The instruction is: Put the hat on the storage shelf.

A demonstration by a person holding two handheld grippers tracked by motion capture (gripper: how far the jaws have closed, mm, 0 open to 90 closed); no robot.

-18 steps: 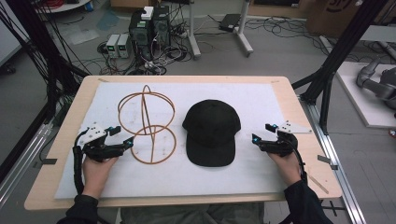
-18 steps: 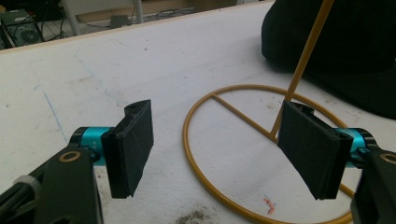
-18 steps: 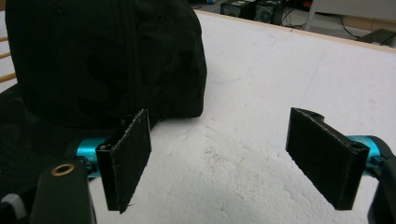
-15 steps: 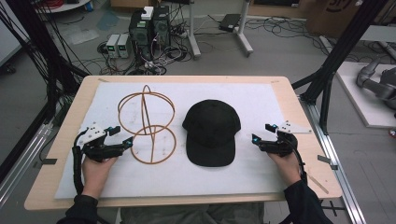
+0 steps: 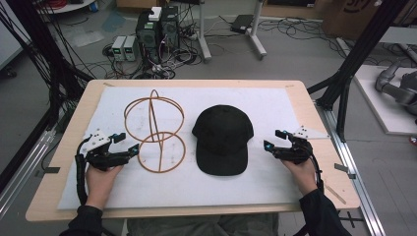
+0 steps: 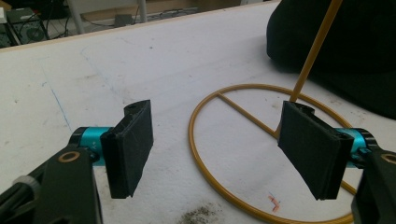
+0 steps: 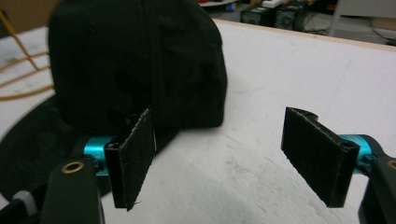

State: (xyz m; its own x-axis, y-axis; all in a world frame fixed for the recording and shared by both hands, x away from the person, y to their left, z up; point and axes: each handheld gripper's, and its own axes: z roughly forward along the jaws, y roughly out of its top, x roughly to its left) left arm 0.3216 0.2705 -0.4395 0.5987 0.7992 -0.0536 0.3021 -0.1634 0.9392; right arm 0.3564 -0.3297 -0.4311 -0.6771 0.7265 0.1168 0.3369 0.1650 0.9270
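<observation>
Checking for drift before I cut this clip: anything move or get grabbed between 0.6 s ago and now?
No visible change. The left gripper rests open beside the wire hat stand, the right gripper open beside the black cap; neither holds anything. Stand and cap sit where they were on the white mat.

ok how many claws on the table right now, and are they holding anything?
2. The left claw is open beside the wire stand, at its lower ring. The right claw is open, just right of the black cap. Neither holds anything.
</observation>
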